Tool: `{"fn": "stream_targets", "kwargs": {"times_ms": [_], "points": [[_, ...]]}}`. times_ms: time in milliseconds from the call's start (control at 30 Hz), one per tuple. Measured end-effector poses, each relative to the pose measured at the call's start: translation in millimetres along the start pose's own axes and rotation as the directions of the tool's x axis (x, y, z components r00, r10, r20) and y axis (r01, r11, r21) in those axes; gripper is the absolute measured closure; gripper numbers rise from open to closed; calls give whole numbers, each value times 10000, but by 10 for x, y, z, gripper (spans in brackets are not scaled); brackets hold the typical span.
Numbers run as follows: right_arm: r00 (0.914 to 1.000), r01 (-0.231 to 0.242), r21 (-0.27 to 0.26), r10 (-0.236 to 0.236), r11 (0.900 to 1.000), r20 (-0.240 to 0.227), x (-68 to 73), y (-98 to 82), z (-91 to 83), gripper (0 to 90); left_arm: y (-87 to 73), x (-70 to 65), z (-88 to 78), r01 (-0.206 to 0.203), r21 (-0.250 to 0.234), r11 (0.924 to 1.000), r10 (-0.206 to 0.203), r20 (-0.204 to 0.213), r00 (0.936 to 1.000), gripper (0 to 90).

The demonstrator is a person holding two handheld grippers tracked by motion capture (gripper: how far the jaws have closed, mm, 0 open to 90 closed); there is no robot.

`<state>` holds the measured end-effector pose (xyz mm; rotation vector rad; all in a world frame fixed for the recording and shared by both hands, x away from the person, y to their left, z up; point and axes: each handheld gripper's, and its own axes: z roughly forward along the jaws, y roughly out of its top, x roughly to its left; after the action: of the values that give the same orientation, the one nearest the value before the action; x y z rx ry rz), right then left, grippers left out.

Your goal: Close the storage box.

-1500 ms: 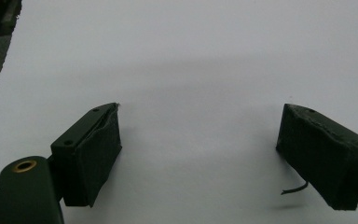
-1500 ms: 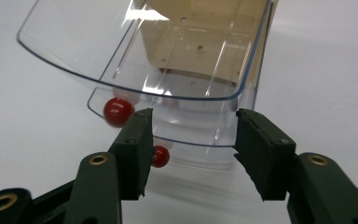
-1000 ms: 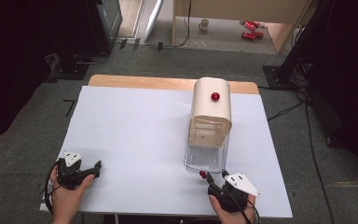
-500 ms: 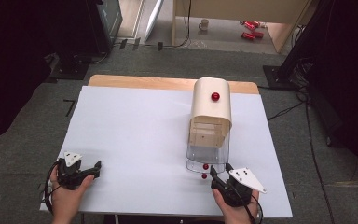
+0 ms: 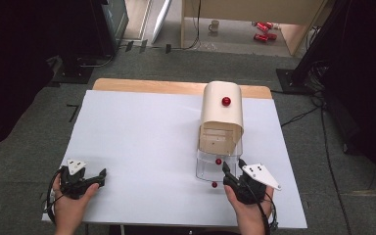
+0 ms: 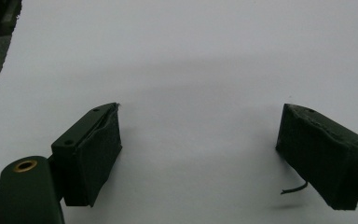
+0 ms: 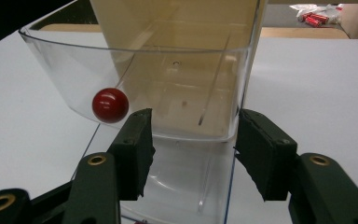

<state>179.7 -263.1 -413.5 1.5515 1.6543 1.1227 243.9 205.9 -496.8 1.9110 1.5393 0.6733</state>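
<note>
A cream box with a red knob on its rounded top stands right of the middle of the white table. Its clear curved cover projects from the open front toward me and carries a red ball knob. My right gripper is open, its tips at the cover's lower rim; the knob sits just left of the left jaw. A second small red spot shows lower, at the table. My left gripper rests open at the near left, nothing between its jaws.
A wooden board edges the table's far side. On the floor beyond are a mug, red cans, cables and dark stands. Bare white table stretches left of the box.
My right gripper has moved up and toward the box. The clear cover's red knob has risen from near the table to higher up the front. The left gripper has stayed put.
</note>
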Motion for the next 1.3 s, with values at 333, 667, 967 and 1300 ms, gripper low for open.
{"fn": "stream_targets", "kwargs": {"times_ms": [333,667,967,1300], "points": [[9999,54,93,-55,9999,98,-68,99,154,460,-1,1,-1,-4,-6,10000,4,5,10000,140],[9996,43,171,-48,9998,261,-110,189,297,449,-1,1,-2,-6,-6,10000,6,12,10000,140],[9990,-13,175,5,9998,438,-151,235,392,450,-1,2,-2,-5,-6,10000,5,13,10000,140],[9982,-25,176,15,9998,601,-178,277,472,447,-2,1,-2,-6,-8,10000,6,13,10000,140]]}}
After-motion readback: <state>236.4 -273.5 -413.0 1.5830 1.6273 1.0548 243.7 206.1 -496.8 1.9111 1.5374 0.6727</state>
